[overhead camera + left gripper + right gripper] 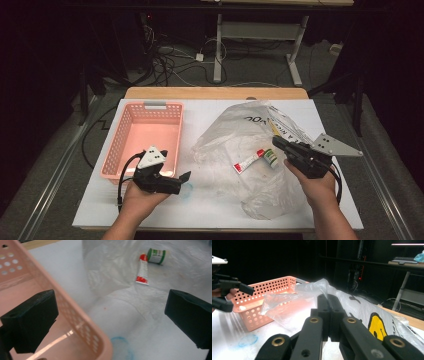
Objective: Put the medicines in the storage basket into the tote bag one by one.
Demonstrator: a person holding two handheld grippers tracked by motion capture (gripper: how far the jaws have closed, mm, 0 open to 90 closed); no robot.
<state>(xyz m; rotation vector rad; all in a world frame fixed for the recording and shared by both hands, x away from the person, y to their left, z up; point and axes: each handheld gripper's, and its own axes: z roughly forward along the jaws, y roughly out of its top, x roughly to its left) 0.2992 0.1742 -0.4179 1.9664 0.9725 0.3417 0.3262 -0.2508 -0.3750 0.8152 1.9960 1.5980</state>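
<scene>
The left gripper [184, 181] sits at about 7 o'clock on the table [210, 210], held in the person's left hand [142, 197]. Its jaws stand wide apart with nothing between them; in the left gripper view one jaw hangs over the near corner of the pink basket [82, 322] and the other over the white table surface.

The right gripper [276, 141] is at about 4 o'clock, held in the right hand [315, 187], its grey plate [334, 145] pointing toward 3 o'clock. Its jaws are pressed together, and in the right gripper view [329, 302] they pinch a fold of the clear plastic bag [294, 300], lifting that edge off the table.

The bag [235, 130] is thin, crinkled and see-through, spread across the right half of the table from about 12 to 5 o'clock. It bears black lettering and a yellow smiley face [378, 326].

Lying within the bag's spread near the table's centre are a white tube with red ends [248, 162] and, touching its cap end, a small green-and-white container [271, 158] on its side.

The perforated pink basket [120, 145] stands at 9 to 10 o'clock. A faint blue ring [122, 346] marks the table just beside its near corner.
</scene>
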